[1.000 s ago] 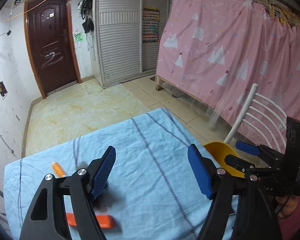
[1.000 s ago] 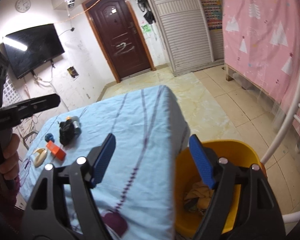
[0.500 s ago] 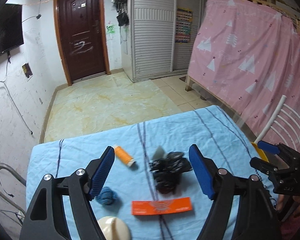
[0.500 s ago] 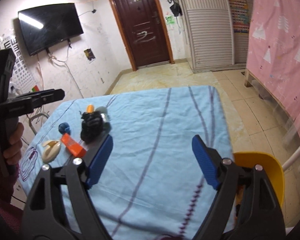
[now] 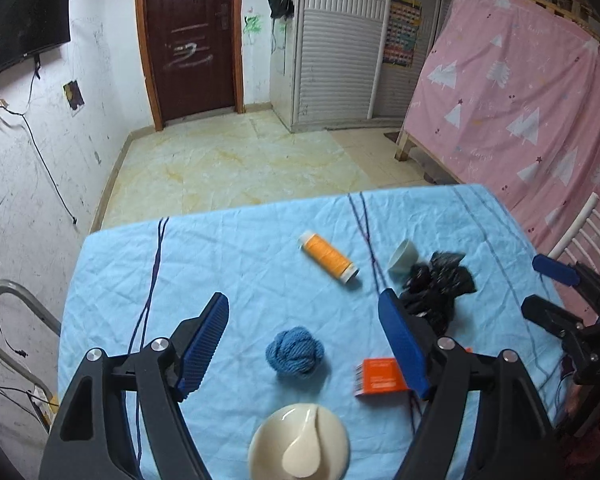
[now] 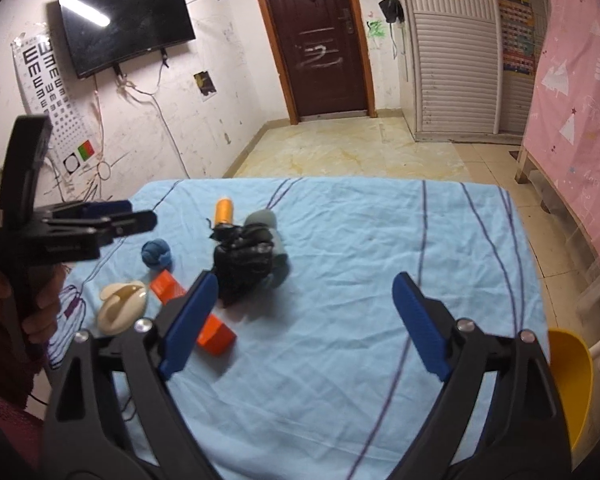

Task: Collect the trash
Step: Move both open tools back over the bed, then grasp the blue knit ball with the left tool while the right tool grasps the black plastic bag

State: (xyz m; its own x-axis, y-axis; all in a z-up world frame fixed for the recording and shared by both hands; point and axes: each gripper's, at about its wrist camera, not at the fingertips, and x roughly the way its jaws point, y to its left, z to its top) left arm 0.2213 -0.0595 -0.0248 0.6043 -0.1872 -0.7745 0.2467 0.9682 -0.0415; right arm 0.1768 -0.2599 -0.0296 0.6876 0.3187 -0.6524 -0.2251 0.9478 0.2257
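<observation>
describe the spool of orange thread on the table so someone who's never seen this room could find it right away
Start at the table under the light blue cloth. The spool of orange thread lies on its side toward the far edge, beyond the ball of blue yarn and beside the crumpled black bag. It is the only cylinder, orange with white ends.

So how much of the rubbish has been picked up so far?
Nothing is in hand: the left gripper is open and empty, the right gripper is opening and empty. Left on the table: thread spool, yarn ball, black bag, orange box, cream hook. Only the yellow bin's edge shows.
</observation>
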